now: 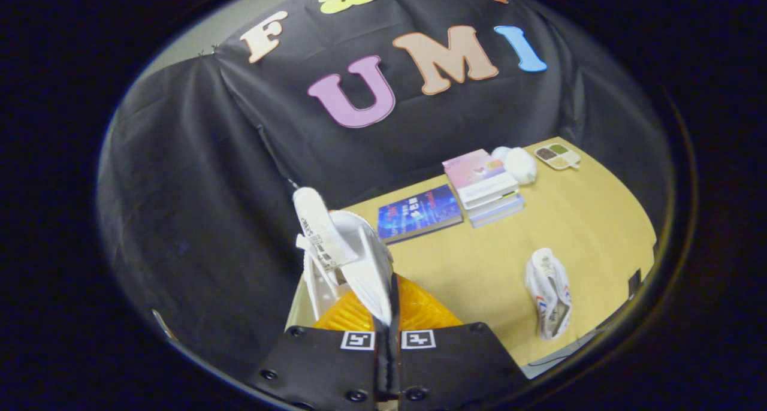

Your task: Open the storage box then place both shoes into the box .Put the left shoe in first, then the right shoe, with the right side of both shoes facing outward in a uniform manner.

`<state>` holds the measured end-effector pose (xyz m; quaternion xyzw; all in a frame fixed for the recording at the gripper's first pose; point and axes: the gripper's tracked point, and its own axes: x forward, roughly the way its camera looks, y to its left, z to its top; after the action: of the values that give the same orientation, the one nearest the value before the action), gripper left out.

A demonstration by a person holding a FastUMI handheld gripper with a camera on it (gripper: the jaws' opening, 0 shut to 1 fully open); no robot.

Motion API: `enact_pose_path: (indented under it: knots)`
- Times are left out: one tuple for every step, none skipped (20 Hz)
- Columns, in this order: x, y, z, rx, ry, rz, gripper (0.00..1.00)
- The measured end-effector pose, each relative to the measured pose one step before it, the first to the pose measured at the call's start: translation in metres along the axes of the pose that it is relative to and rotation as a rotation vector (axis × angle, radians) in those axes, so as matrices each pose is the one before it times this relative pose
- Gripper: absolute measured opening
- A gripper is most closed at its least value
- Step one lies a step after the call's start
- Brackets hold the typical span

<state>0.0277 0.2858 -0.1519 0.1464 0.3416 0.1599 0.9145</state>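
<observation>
The gripper (388, 333) pinches a white shoe (344, 252) by its edge, the shoe's long axis rising up and away over the orange box (419, 312) just ahead; the second shoe (548, 291) lies rightward on the surface (479, 261)

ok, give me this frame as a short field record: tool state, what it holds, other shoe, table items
tool: shut on shoe, fingers pressed together on its white upper
held shoe: white, orange sole, lifted over the table's near edge
other shoe: white, lying on the table, beyond and to the side of the fingers
blue book: flat, near the wall
book stack: beside the blue book
white soft thing: behind the stack
tray: at the far corner
</observation>
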Motion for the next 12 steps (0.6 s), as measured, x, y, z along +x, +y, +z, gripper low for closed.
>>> enact_pose_path:
  knots:
    - [0.00605,0.01426,-0.00550,0.02289,0.01328,0.02145,0.02]
    - [0.00830,0.01179,-0.00760,0.02011,0.01858,0.01496,0.02]
    - [0.01028,0.01001,-0.01065,0.02194,0.02163,0.00744,0.02]
    - [0.01165,0.00929,-0.01051,0.01514,0.02099,0.00298,0.02]
    - [0.01496,0.00784,-0.01051,0.00724,0.01891,-0.00227,0.02]
    - [0.01126,0.00523,-0.00816,0.00091,0.01403,-0.01018,0.02]
    - [0.00919,0.00640,-0.01122,0.00236,0.01855,-0.01471,0.02]
    - [0.01010,0.00500,-0.00899,0.00066,0.01418,-0.01272,0.03]
    - [0.00995,0.00455,-0.00948,0.00367,0.01405,-0.01042,0.03]
    - [0.01056,0.00262,-0.00874,0.00226,0.01750,-0.01169,0.03]
    - [0.00856,0.00098,-0.00908,0.00255,0.01866,-0.01355,0.03]
    - [0.00701,-0.00030,-0.00561,0.00006,0.01153,-0.01684,0.03]
